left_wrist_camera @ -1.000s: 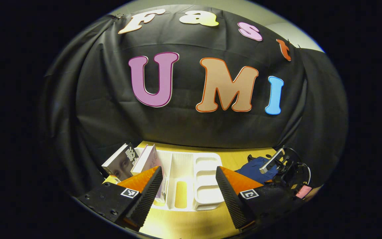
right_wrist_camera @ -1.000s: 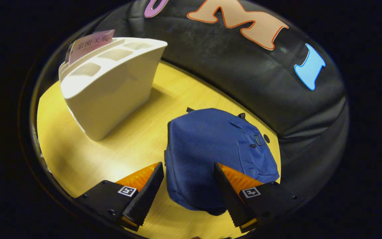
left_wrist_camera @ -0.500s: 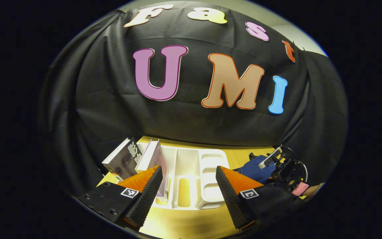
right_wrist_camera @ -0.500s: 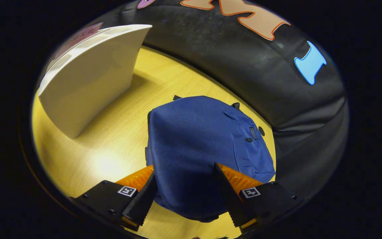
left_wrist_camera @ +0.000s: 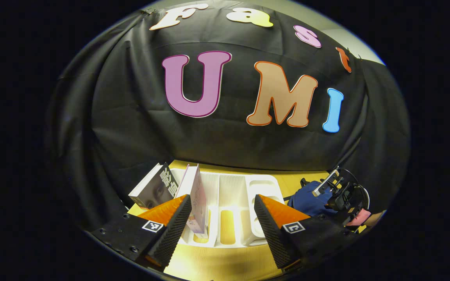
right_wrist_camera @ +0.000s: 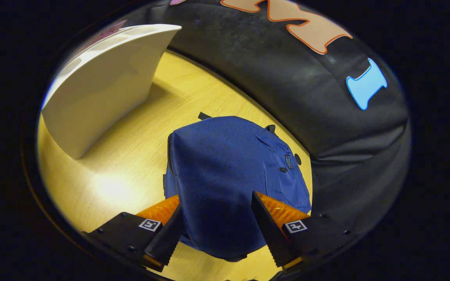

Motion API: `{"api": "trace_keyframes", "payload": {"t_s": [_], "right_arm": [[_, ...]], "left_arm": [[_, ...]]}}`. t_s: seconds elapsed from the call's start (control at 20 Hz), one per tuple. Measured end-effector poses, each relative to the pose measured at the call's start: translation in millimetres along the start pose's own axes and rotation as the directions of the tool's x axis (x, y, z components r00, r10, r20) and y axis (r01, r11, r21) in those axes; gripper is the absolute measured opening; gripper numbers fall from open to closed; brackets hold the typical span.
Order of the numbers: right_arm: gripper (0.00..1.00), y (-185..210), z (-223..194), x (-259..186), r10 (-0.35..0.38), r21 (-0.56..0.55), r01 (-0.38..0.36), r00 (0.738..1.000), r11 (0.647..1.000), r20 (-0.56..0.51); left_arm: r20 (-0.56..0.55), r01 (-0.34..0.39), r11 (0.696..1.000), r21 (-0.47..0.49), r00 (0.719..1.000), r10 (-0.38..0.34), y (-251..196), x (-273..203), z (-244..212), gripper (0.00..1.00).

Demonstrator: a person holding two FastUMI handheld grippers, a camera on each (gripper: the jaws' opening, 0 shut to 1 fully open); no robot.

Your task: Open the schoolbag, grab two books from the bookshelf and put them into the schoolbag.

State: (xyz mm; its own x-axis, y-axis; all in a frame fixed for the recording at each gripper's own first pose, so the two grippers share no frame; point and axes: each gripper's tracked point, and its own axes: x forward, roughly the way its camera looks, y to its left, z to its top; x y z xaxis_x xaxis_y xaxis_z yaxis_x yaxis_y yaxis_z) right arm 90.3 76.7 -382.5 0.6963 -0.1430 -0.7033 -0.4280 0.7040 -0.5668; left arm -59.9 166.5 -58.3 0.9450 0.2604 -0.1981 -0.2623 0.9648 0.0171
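A blue schoolbag (right_wrist_camera: 229, 175) lies on the yellow wooden table (right_wrist_camera: 131, 164), its zip closed. My right gripper (right_wrist_camera: 215, 230) hangs open just over the bag's near end, one finger at each side of it. In the left gripper view a white bookshelf (left_wrist_camera: 229, 195) stands ahead, holding a book with a face on its cover (left_wrist_camera: 154, 189) and a pink book (left_wrist_camera: 195, 195). My left gripper (left_wrist_camera: 221, 226) is open in front of the shelf, holding nothing. The schoolbag (left_wrist_camera: 307, 197) shows at the right there, with the right gripper (left_wrist_camera: 340, 193) above it.
The white bookshelf (right_wrist_camera: 104, 82) rises to the left of the bag in the right gripper view, with a strip of bare table between them. The black cloth wall (right_wrist_camera: 287, 89) closes off the table's far side, close behind the bag.
My right gripper has come down and forward over the bag, which now sits between its fingers. My left gripper has drifted left, so the shelf and books now sit farther right in its view.
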Motion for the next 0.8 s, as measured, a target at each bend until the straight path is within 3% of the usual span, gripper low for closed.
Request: {"api": "trace_keyframes", "payload": {"t_s": [0.05, 0.15, 0.3, 0.45, 0.6, 0.65, 0.8], "right_arm": [[0.99, 2, -1, 5, -0.002, -0.006, 0.002, 1.0, 1.0, -0.005], [0.99, 6, -4, 10, -0.001, -0.013, 0.001, 1.0, 1.0, -0.02], [0.99, 11, -3, 16, 0.005, -0.004, -0.005, 1.0, 1.0, -0.025], [0.68, 16, 0, 20, -0.013, -0.028, 0.013, 1.0, 1.0, -0.024], [0.48, 11, 7, 20, -0.052, -0.04, 0.052, 0.999, 0.998, 0.0], [0.3, 11, 6, 21, -0.062, -0.042, 0.062, 0.998, 0.997, -0.001], [0.22, 14, 2, 22, -0.036, -0.051, 0.034, 0.999, 0.998, -0.036]], "left_arm": [[-0.004, -0.002, 1.0, -0.004, 1.0, 0.002, 2, 0, -3, 0.95], [-0.006, -0.01, 1.0, -0.005, 1.0, 0.01, 6, 0, -3, 0.91], [-0.011, -0.024, 1.0, 0.007, 1.0, 0.024, 12, 1, -2, 0.94], [-0.011, -0.036, 0.999, 0.017, 0.999, 0.037, 17, 5, 0, 0.94], [-0.011, -0.038, 0.998, 0.041, 0.999, 0.039, 20, 11, 4, 0.94], [-0.008, -0.039, 0.998, 0.056, 0.999, 0.039, 21, 14, 7, 0.94], [0.004, -0.03, 0.996, 0.082, 1.0, 0.03, 22, 24, 16, 0.94]]}}
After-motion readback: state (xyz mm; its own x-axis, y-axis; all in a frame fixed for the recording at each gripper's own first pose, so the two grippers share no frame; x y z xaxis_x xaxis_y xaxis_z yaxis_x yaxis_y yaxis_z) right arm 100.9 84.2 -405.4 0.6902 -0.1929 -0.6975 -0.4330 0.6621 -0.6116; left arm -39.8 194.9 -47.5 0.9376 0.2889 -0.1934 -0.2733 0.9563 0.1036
